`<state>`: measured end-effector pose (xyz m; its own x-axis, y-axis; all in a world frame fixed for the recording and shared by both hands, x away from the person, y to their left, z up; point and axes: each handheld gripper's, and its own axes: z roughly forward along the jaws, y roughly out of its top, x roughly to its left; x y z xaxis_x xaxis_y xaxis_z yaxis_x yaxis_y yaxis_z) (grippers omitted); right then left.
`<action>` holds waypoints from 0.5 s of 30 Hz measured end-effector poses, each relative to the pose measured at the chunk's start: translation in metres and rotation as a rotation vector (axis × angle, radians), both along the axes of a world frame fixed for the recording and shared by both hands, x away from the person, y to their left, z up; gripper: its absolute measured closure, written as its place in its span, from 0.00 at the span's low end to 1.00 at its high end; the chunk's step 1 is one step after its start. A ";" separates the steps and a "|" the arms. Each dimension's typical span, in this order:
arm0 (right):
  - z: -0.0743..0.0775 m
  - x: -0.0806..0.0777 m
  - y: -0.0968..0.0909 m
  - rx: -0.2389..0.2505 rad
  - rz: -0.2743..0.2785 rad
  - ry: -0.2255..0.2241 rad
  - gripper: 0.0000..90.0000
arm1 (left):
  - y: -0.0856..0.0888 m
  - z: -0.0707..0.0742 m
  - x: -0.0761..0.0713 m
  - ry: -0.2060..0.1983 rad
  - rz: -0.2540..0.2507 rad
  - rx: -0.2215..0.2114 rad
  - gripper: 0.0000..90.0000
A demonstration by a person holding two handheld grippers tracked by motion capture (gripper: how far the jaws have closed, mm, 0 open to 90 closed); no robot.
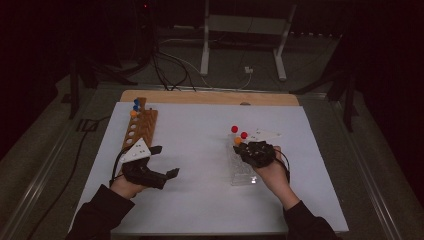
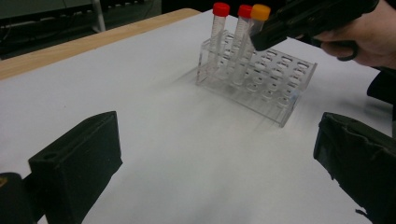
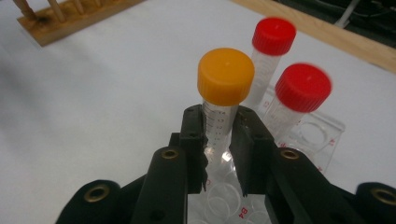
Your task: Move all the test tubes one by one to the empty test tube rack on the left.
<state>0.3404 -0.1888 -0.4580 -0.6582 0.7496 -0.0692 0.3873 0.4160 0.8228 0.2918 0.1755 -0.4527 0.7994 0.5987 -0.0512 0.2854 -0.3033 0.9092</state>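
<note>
A clear plastic tube rack [image 1: 241,170] [image 2: 280,81] [image 3: 322,135] stands on the white table right of centre. Two red-capped tubes [image 1: 234,129] [image 2: 221,9] [image 3: 274,35] stand upright at its far end. An orange-capped tube [image 1: 237,141] [image 2: 260,12] [image 3: 225,77] stands beside them, and my right gripper [image 1: 248,148] [image 3: 218,144] is shut on it just below the cap. My left gripper [image 1: 167,161] [image 2: 215,163] rests low at the left, its jaws wide apart with nothing between them.
A wooden rack [image 1: 139,125] [image 3: 70,16] with round holes lies at the table's far left, holding blue-capped and orange-capped tubes [image 1: 135,107] at its far end. A wooden board edge [image 1: 210,97] runs along the back. Cables and a stand lie on the floor beyond.
</note>
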 end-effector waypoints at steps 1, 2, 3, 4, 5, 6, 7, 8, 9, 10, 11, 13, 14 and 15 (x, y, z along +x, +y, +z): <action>0.002 -0.001 0.000 0.001 -0.001 -0.007 0.84 | 0.000 0.000 0.000 -0.001 0.001 0.002 0.02; 0.005 -0.003 -0.001 0.006 0.004 -0.017 0.84 | 0.000 0.000 0.000 -0.001 0.001 0.003 0.02; 0.007 -0.005 -0.001 0.006 0.004 -0.023 0.84 | 0.000 0.000 0.000 0.003 -0.002 0.000 0.02; 0.011 -0.007 -0.002 0.009 0.006 -0.033 0.84 | 0.000 0.000 0.000 0.002 0.000 0.003 0.02; 0.016 -0.009 -0.003 0.017 0.008 -0.046 0.84 | 0.000 0.000 0.000 0.004 0.000 0.003 0.02; 0.019 -0.011 -0.004 0.023 0.010 -0.053 0.84 | 0.000 0.000 0.000 0.005 -0.002 0.001 0.02; 0.024 -0.013 -0.006 0.032 0.011 -0.066 0.84 | 0.000 0.000 0.000 0.005 -0.002 -0.001 0.02; 0.027 -0.015 -0.007 0.039 0.012 -0.075 0.84 | -0.001 0.000 0.000 0.007 -0.005 0.000 0.02; 0.031 -0.017 -0.007 0.050 0.015 -0.078 0.84 | -0.001 0.001 0.000 0.004 -0.005 0.001 0.02; 0.034 -0.019 -0.008 0.055 0.019 -0.086 0.84 | -0.001 0.001 0.000 0.005 -0.005 -0.001 0.02; 0.037 -0.021 -0.008 0.062 0.023 -0.093 0.84 | -0.001 0.001 0.000 0.006 -0.008 -0.001 0.02; 0.041 -0.026 -0.007 0.071 0.035 -0.099 0.84 | -0.001 0.002 -0.001 0.004 -0.009 -0.003 0.02; 0.043 -0.028 -0.005 0.077 0.044 -0.100 0.84 | -0.001 0.003 -0.001 0.003 -0.012 -0.005 0.02; 0.044 -0.030 -0.004 0.078 0.053 -0.103 0.84 | -0.002 0.004 -0.001 0.003 -0.016 -0.008 0.02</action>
<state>0.3107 -0.1925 -0.4145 -0.6897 0.7195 -0.0817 0.2780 0.3673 0.8876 0.2903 0.1738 -0.4489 0.8084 0.5857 -0.0588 0.2838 -0.3002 0.9107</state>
